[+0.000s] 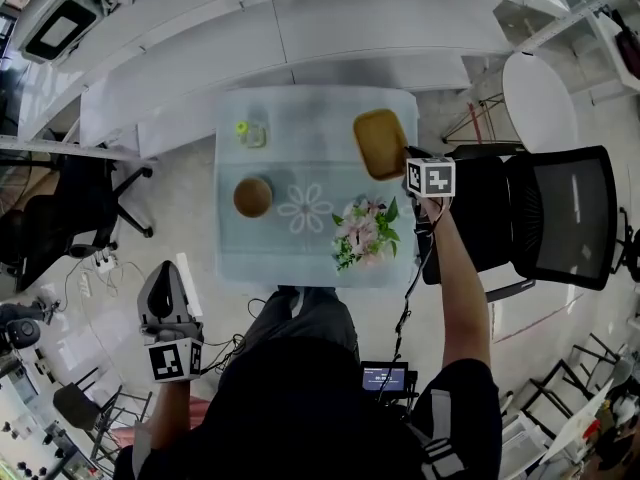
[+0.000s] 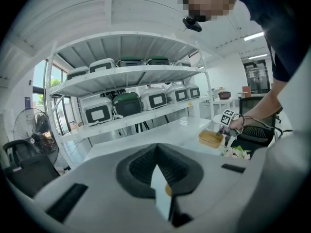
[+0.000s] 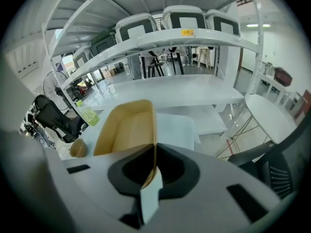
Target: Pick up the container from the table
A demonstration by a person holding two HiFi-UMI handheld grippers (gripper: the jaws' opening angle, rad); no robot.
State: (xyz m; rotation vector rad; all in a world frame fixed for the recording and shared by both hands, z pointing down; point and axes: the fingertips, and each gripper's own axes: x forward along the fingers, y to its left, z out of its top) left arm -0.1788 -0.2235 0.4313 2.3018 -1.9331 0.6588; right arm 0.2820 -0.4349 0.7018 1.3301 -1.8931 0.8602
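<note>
Right gripper (image 3: 153,174) — pinching container (image 3: 126,127) rim, over table (image 1: 250,248)

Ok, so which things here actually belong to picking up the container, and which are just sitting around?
In the job:
- container, lifted by its rim
- right gripper, shut on that rim
- table

Just lying about:
- green-capped bottle
- brown bowl
- flower bunch
- left gripper, empty, off the table's near left corner

Container (image 1: 379,143): tan, matt, smooth, paper-like. Table (image 1: 310,118): glossy, glass-like top. Bowl (image 1: 252,196): matt brown, wood-like.
</note>
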